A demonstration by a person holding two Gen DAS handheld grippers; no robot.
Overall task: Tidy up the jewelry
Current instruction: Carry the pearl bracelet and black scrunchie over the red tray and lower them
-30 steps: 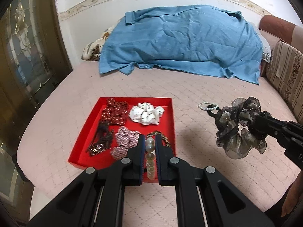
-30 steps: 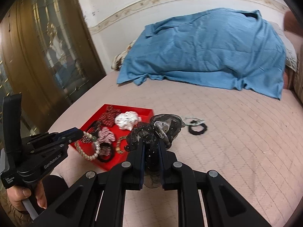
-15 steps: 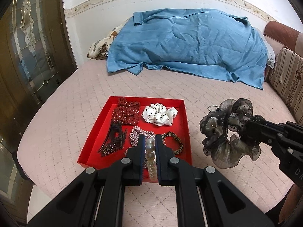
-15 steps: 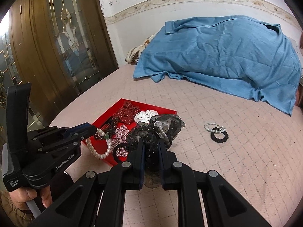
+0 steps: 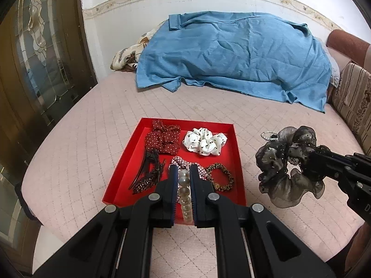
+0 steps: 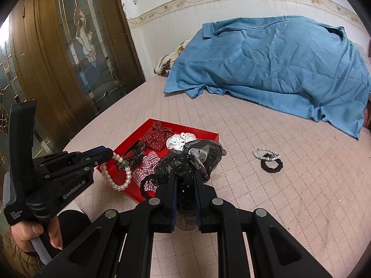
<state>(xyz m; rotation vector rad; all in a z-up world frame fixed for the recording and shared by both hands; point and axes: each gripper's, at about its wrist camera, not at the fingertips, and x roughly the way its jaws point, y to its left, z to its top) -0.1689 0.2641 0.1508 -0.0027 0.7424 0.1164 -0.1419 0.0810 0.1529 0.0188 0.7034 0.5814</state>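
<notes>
Sheer black organza, speckled with tiny glints and ruffled into a fat ring, makes up the dark scrunchie, which the right gripper has clenched between its jaws and holds in the air just right of the red tray. The left gripper is closed on a pearl bracelet (round cream beads with one green one), which hangs in a loop from its tips over the tray's near edge. Inside the tray lie a dark red dotted scrunchie, a white one with black dots, a checked red-and-white one partly hidden by the left fingers, a leopard-print hair tie and black hair clips. The tray sits on the pink quilted bed, and further right on the bed a small bead bracelet touches a black hair tie. A blue sheet covers a heap at the wall.

Against the frame a second earlier, both grips are unchanged, each on its same piece. The tray now sits more squarely ahead of the left gripper, where it was off to the left, and the dark scrunchie appears closer to the tray. In the right view the bracelet and tie on the bed lie further to the right.
</notes>
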